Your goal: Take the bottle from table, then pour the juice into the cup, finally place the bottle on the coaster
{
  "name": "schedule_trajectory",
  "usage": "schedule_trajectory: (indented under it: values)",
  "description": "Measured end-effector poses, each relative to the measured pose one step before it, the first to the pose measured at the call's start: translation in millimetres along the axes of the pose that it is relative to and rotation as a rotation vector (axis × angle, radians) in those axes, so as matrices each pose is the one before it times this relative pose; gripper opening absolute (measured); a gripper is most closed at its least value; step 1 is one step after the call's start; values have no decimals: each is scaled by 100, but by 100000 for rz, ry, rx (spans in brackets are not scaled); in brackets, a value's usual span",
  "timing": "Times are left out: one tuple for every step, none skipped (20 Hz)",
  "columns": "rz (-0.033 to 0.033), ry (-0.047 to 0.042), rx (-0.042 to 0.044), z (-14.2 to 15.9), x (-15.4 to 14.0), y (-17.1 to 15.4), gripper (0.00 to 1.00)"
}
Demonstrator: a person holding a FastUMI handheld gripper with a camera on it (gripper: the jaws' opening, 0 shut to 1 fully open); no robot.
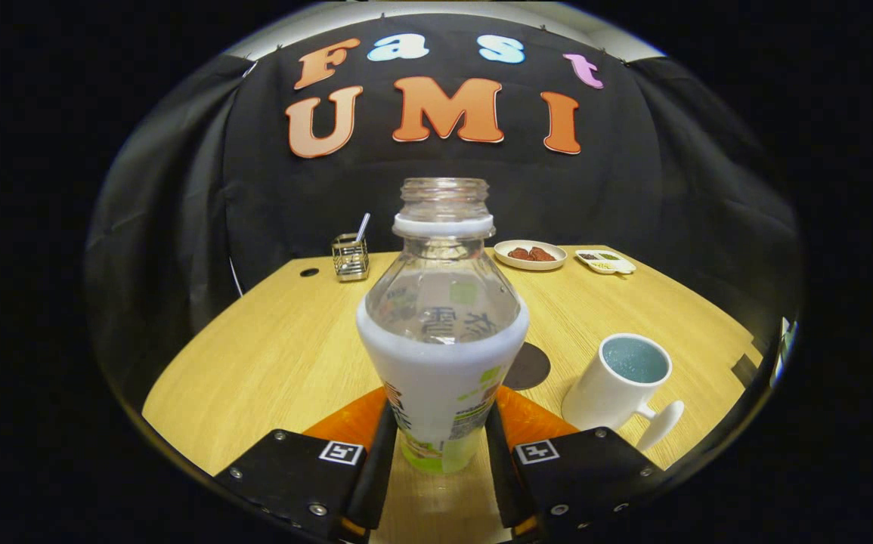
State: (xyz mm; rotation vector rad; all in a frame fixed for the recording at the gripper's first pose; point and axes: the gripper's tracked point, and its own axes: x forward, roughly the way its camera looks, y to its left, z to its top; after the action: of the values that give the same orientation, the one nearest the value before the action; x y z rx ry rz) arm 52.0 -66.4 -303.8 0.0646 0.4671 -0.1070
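A clear plastic bottle (pixel 442 332) with a white label and no cap stands upright between my fingers, its lower body pressed on both sides. My gripper (pixel 440 442) is shut on the bottle. Its upper half looks clear; a little green liquid shows near its base. A white cup (pixel 617 389) with a pale blue inside and a handle toward me stands on the wooden table (pixel 270 363), just right of the fingers. A dark round coaster (pixel 530 366) lies flat behind the bottle, partly hidden by it, left of the cup.
At the table's far side stand a wire holder (pixel 350 257) with a utensil, a white plate (pixel 530 255) with reddish food, and a small white tray (pixel 606 261). A small dark hole (pixel 309 272) marks the far left of the tabletop.
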Motion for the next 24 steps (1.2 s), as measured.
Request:
schedule_trajectory:
  values:
    - [2329, -1611, 5321, 867, -226, 406, 58]
    - [2354, -1812, 5441, 884, -151, 500, 58]
    - [1789, -1451, 5675, 733, -127, 230, 58]
    - [1823, -1256, 5371, 653, -107, 330, 58]
    - [1474, -953, 5685, 546, -154, 217, 58]
    - [1789, -851, 5504, 593, -35, 371, 58]
    - [1598, -1218, 4563, 687, -167, 359, 58]
    - [578, -817, 3796, 585, 86, 180, 58]
    - [139, -308, 3839, 358, -81, -78, 58]
    - [70, -537, 4112, 374, 13, 183, 58]
    - [372, -662, 4734, 504, -108, 303, 58]
    - [923, -410, 5168, 373, 52, 362, 58]
    - [1672, -733, 4815, 455, -33, 609, 58]
    - [815, -787, 5241, 492, 135, 398, 58]
    - [1107, -535, 4966, 385, -9, 251, 58]
    - [903, -476, 4956, 413, 127, 271, 58]
    - [922, -529, 4803, 308, -82, 233, 58]
    - [961, -428, 4109, 367, 13, 218, 58]
    - [227, -425, 3973, 331, 78, 9, 58]
    - [559, -177, 3151, 137, 160, 63, 58]
    - [381, 368, 2504, 31, -1, 25, 58]
    - [230, 94, 2266, 118, 38, 74, 58]
    - [351, 241, 2568, 46, -167, 176, 58]
    - [211, 67, 2846, 79, 2, 105, 58]
